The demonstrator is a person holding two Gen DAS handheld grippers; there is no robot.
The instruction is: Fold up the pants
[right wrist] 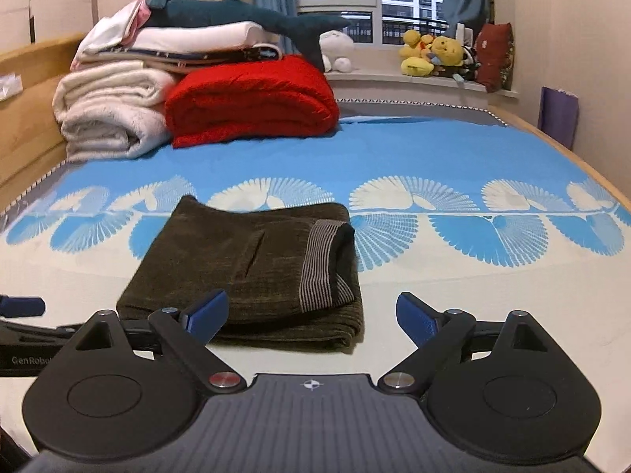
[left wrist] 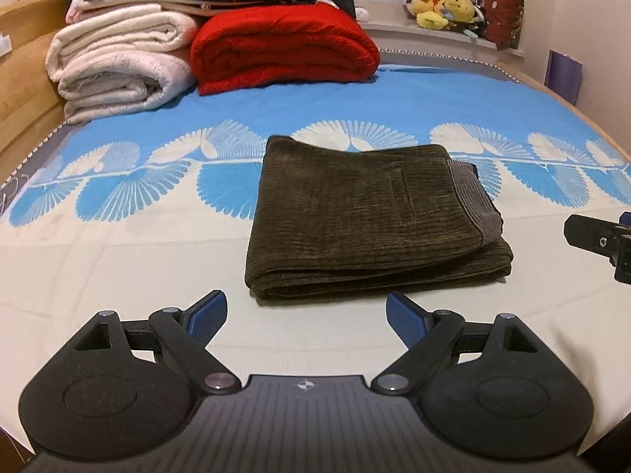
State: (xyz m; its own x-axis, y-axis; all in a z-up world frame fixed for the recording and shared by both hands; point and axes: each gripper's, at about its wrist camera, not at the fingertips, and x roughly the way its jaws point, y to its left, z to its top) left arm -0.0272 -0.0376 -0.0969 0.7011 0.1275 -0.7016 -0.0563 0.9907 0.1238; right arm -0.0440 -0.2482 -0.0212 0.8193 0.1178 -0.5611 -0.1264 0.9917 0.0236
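Note:
Dark olive corduroy pants (left wrist: 366,216) lie folded in a compact rectangle on the bed, striped waistband lining showing at the right edge. They also show in the right wrist view (right wrist: 252,272), ahead and to the left. My left gripper (left wrist: 307,311) is open and empty, just short of the pants' near edge. My right gripper (right wrist: 313,313) is open and empty, near the pants' right front corner. Part of the right gripper (left wrist: 599,240) shows at the far right of the left wrist view. Part of the left gripper (right wrist: 19,327) shows at the left of the right wrist view.
The bed sheet (left wrist: 118,244) is cream with blue fan patterns. Folded white blankets (left wrist: 118,67) and a red blanket (left wrist: 284,47) are stacked at the far left. Plush toys (right wrist: 434,55) sit on the window sill. A wooden bed frame (right wrist: 27,118) runs along the left.

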